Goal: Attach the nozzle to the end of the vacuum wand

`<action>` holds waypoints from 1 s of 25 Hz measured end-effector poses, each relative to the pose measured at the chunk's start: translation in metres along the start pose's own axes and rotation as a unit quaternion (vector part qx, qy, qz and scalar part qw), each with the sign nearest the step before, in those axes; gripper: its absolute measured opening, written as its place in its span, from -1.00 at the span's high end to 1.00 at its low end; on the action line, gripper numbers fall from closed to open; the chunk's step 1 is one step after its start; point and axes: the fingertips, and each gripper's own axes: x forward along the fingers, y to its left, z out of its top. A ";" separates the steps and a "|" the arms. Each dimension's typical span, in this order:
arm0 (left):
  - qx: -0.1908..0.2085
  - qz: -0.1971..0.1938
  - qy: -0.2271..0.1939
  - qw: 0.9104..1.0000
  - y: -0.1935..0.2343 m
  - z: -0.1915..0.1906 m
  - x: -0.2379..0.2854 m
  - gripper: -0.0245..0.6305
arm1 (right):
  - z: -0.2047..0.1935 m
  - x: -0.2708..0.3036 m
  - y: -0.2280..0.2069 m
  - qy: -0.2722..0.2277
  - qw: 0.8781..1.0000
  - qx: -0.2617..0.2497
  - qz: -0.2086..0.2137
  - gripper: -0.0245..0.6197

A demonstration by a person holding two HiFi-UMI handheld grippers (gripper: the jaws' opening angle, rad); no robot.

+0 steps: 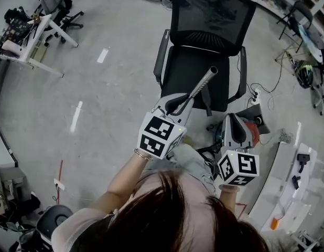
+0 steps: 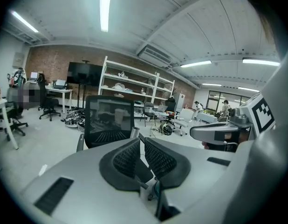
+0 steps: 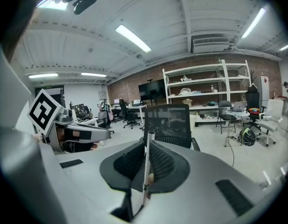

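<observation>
The left gripper [image 1: 175, 108] has its jaws clenched on the near end of a grey metal vacuum wand [image 1: 201, 85]. The head view shows the wand slanting up and right over the seat of a black mesh office chair [image 1: 212, 14], while the left gripper view shows only its open tip just past the jaws. To the right, apart from the wand, the right gripper [image 1: 234, 121] is clamped on a thin silvery tube [image 3: 146, 167] standing between its jaws, plain only in the right gripper view.
</observation>
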 end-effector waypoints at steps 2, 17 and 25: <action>-0.001 0.009 -0.003 1.000 0.000 0.002 0.009 0.87 | -0.001 0.004 -0.008 0.004 1.000 0.001 0.010 0.84; -0.011 0.072 -0.003 0.997 0.005 -0.004 0.078 0.69 | -0.014 0.025 -0.067 0.034 0.998 -0.021 0.051 0.84; -0.006 0.088 0.017 0.996 0.012 -0.020 0.112 0.57 | -0.023 0.030 -0.081 0.044 0.997 -0.028 0.061 0.84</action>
